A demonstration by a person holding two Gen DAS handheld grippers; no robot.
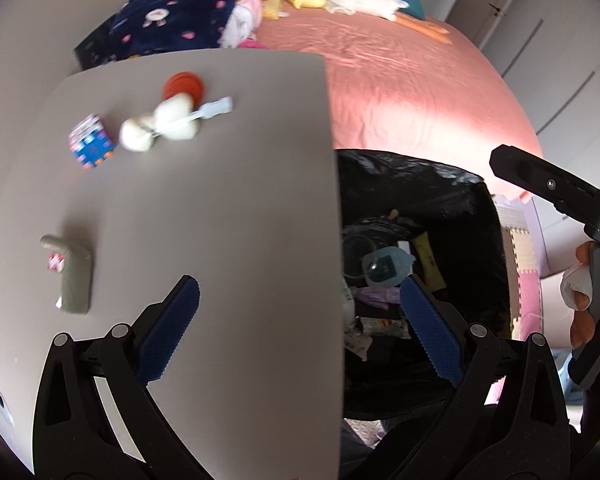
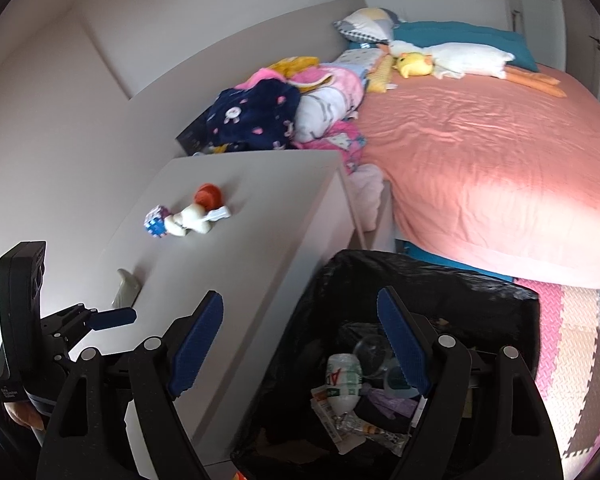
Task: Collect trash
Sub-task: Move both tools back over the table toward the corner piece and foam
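A bin lined with a black bag stands on the floor beside a grey table. It holds several pieces of trash, among them a plastic bottle and a blue cup lid. My left gripper is open and empty, straddling the table's right edge. My right gripper is open and empty above the bin's near left rim. A grey-green tube-like item lies on the table's left side.
At the table's far end lie a white bone toy, an orange ball and a coloured cube. Beyond is a bed with pink sheet, clothes and plush toys. Foam floor mats lie right.
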